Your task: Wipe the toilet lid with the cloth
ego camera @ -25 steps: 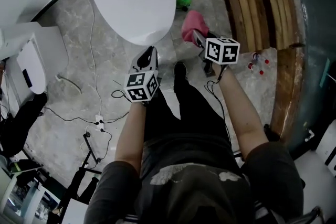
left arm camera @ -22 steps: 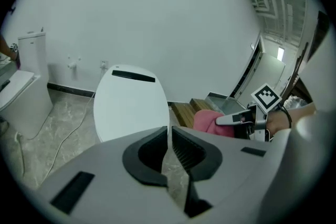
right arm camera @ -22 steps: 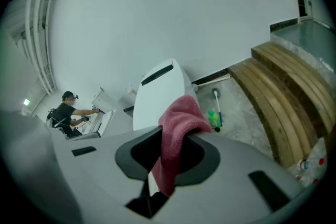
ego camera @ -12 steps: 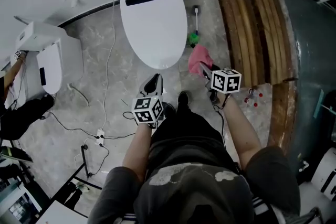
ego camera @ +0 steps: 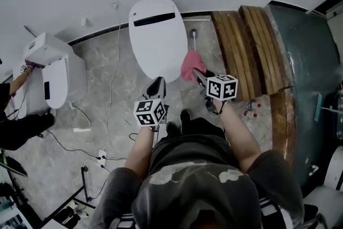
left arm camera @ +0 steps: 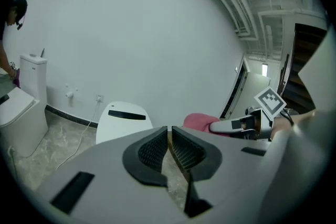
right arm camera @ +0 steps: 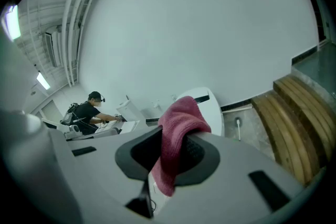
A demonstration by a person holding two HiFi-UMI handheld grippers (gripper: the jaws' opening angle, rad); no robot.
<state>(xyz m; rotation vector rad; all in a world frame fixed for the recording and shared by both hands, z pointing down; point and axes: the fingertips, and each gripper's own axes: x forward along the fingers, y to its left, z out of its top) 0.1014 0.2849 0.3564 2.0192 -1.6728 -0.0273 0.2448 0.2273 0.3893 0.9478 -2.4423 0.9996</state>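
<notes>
Marble floor (ego camera: 107, 94) below a white wall carries the toilet, its white toilet lid (ego camera: 155, 35) shut. By the lid's near right edge the pink cloth (ego camera: 190, 65) is clamped in the fingers of the right gripper (ego camera: 199, 76). The left gripper (ego camera: 156, 86) hovers off the lid's near end, fingers almost together, nothing between them. Wooden planks (ego camera: 241, 45) lie to the right and a second toilet (ego camera: 51, 69) to the left.

Grey shells on left hand-held gripper (left arm camera: 169, 134), right hand-held gripper (right arm camera: 176, 145); black ribbed pads (left arm camera: 154, 148); marker cubes (ego camera: 150, 111); dark tee (ego camera: 193, 185).
</notes>
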